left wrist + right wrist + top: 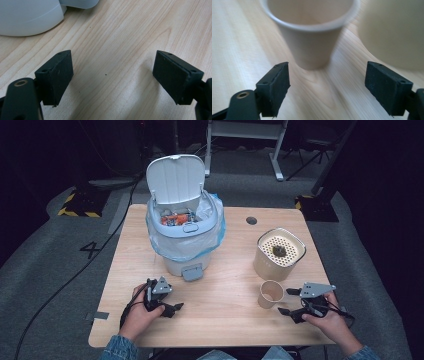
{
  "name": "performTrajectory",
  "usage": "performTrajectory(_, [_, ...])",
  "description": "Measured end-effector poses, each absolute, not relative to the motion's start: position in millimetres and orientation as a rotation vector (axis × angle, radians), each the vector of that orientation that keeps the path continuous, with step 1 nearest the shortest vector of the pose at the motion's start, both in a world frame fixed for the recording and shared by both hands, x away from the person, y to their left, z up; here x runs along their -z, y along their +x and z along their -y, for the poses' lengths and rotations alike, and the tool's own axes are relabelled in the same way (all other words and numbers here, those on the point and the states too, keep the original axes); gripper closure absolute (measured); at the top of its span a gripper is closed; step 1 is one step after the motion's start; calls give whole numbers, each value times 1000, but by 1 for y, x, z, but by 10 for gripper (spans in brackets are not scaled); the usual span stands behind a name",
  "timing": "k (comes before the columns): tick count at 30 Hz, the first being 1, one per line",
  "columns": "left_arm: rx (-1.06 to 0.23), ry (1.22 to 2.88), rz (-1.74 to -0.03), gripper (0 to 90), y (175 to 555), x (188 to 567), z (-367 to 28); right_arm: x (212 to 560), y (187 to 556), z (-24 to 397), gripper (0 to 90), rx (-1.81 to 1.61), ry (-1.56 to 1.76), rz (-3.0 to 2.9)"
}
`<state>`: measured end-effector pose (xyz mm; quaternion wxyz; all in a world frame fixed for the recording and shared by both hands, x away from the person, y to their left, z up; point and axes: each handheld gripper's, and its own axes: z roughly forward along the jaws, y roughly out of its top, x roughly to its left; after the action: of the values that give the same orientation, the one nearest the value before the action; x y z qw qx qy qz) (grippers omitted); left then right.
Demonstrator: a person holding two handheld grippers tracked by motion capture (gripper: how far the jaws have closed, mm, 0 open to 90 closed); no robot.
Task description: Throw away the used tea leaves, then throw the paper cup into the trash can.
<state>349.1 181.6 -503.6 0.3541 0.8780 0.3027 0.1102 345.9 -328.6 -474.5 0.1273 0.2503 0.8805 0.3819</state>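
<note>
My right gripper (327, 87) has its jaws apart with nothing between them; the paper cup (312, 32) stands just ahead of the gap, not touched. I read that as lined up for a side grab on the cup wall, jaws wide enough to pass around it.

Cup as landmark: in the high view the right gripper (292, 302) sits just to the right of the paper cup (271, 293), level with it, low over the table (225, 320). The cup is upright, mouth up, empty as far as I can tell. The beige canister (278, 254) with perforated lid stands right behind the cup, near but apart.

My left gripper (112, 77) has jaws spread too, only bare wood between them. It rests well left of the cup (172, 309), parked out of the way.

The bin (185, 227) is far left-behind the cup, lid up, liner in, rubbish inside, likely ready to receive.
</note>
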Motion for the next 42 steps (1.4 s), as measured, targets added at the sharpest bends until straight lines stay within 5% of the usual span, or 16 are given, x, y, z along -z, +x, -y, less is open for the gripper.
performTrajectory(20, [-301, 2208, -862, 197, 343, 491, -187, 504, 349, 350, 194, -1079, 963, -2438])
performTrajectory(42, [-396, 2041, -806, 214, 342, 389, -217, 504, 349, 350, 192, -1079, 962, -2438])
